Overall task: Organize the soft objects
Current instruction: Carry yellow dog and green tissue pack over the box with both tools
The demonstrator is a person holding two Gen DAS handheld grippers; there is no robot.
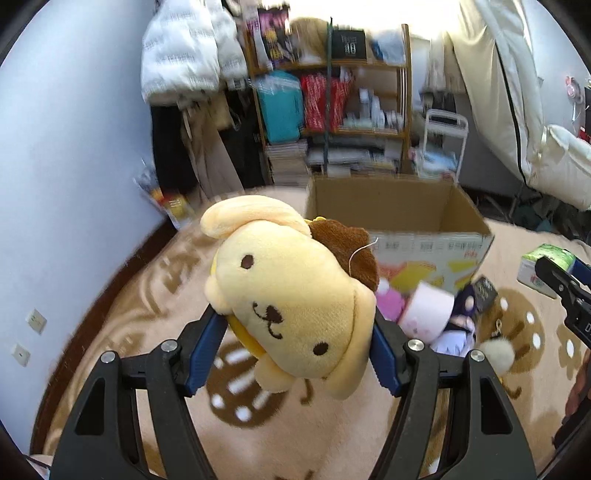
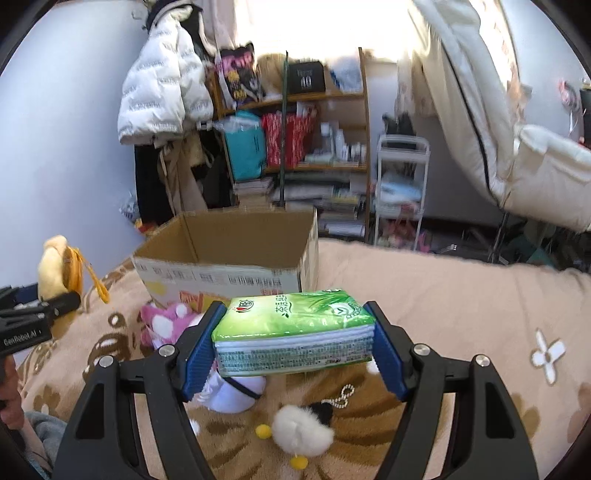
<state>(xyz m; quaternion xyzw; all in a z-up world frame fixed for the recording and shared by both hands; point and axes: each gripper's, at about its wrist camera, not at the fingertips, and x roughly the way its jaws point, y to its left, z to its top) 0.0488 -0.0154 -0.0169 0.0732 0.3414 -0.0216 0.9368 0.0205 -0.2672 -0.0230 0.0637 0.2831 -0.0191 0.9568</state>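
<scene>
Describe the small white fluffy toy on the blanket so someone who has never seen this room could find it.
Start at the open cardboard box on the beige patterned blanket. Nearer the camera than the box, past the pink spotted plush, lies the white fluffy ball toy. Unlike its neighbours, it has yellow pom-pom feet, a black patch and a bead chain.

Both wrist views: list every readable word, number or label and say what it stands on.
"GenRobot.AI": side of the left gripper, seen in the right wrist view.
"10": black box on the top shelf.
Green tissue pack: print too blurred to read.
Cardboard box: printed rows too blurred.
Magazine: unreadable.
</scene>
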